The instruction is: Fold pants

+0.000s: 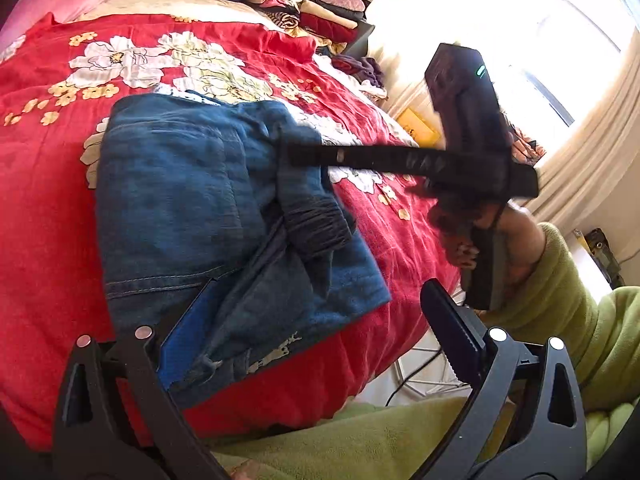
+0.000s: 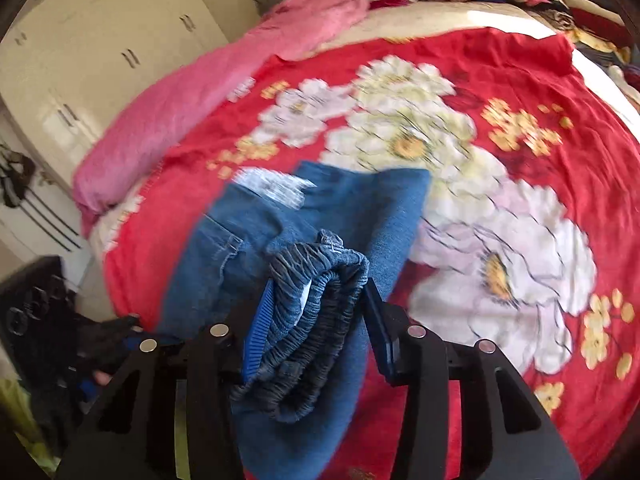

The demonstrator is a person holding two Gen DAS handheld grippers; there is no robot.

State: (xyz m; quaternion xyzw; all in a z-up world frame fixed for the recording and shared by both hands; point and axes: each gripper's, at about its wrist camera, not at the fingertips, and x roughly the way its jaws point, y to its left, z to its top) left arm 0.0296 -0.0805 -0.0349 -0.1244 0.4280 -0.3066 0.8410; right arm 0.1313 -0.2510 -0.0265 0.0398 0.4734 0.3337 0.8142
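Observation:
Blue denim pants (image 1: 180,184) lie folded on the red floral bedspread (image 1: 60,200), their dark elastic waistband (image 1: 316,220) bunched on top. In the right wrist view the waistband (image 2: 316,312) fills the gap of my right gripper (image 2: 319,284), which is shut on it, above the pants (image 2: 360,208). From the left wrist view that same right gripper (image 1: 286,152) reaches in from the right, held by a hand in a green sleeve (image 1: 568,300). My left gripper (image 1: 320,282) stands wide open at the near hem, its blue left pad (image 1: 184,340) against the denim edge.
A pink blanket (image 2: 180,112) lies along the bed's far left side. Stacked clothes (image 1: 312,4) crowd the far corner. A cream wardrobe (image 2: 100,40) stands left of the bed, a bright window (image 1: 560,40) to the right. The bedspread (image 2: 540,80) drops off near my left gripper.

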